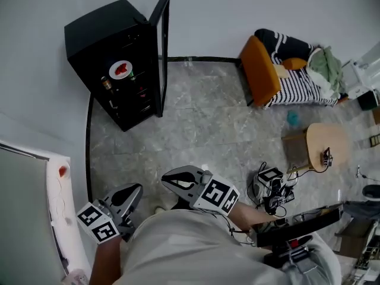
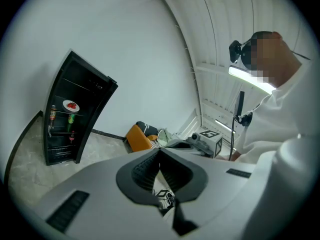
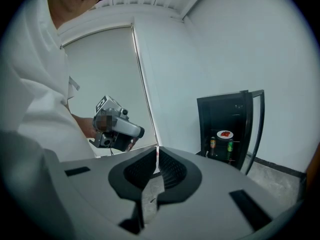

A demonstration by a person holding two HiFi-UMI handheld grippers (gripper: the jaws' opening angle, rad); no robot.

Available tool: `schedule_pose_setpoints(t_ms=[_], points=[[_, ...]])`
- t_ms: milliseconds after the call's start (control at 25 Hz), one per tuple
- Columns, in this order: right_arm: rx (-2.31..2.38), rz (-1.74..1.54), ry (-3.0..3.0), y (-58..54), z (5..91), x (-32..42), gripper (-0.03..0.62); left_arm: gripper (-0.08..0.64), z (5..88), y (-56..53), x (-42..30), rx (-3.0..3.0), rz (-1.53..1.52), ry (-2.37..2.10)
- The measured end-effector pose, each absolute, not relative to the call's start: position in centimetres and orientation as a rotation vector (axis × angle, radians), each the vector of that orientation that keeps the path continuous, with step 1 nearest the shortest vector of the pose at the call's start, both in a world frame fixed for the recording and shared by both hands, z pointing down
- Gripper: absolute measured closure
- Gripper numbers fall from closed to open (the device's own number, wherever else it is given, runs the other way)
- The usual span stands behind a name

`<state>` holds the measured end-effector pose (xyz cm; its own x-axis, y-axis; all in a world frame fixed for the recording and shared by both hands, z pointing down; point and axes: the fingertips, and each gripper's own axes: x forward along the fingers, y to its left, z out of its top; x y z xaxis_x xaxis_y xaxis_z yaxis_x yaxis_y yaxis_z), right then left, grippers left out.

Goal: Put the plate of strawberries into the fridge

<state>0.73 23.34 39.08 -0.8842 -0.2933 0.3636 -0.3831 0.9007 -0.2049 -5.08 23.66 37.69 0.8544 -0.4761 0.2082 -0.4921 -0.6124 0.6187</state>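
Observation:
The black fridge (image 1: 113,58) stands at the far left with its glass door (image 1: 161,52) swung open. A white plate of strawberries (image 1: 121,69) rests on an upper shelf inside; the plate (image 2: 71,105) also shows in the left gripper view, and the plate (image 3: 225,134) in the right gripper view. My left gripper (image 1: 133,190) and right gripper (image 1: 172,177) hang close to my body, well back from the fridge. Both have their jaws shut with nothing between them. The left gripper (image 2: 159,151) and the right gripper (image 3: 157,149) each point toward the fridge.
Bottles and cans (image 1: 108,86) stand on the lower fridge shelves. An orange chair (image 1: 261,70) with striped cloth is at the far right. A round wooden table (image 1: 326,144) and cabled devices (image 1: 273,189) are on the floor. A white counter (image 1: 59,206) runs along my left.

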Motion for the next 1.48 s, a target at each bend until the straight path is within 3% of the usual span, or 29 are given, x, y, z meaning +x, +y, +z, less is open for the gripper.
schedule_pose_setpoints(t_ms=[680,1480], points=[[0.431,0.339,-2.712,36.2,38.9,-7.6,0.571,0.548,39.8,34.9,-11.7,2.317,-0.006,-0.65],[0.469,0.332,-2.71,33.5,39.1,-3.1,0.572,0.548,42.3,31.9,-7.8,2.283,0.019,-0.664]])
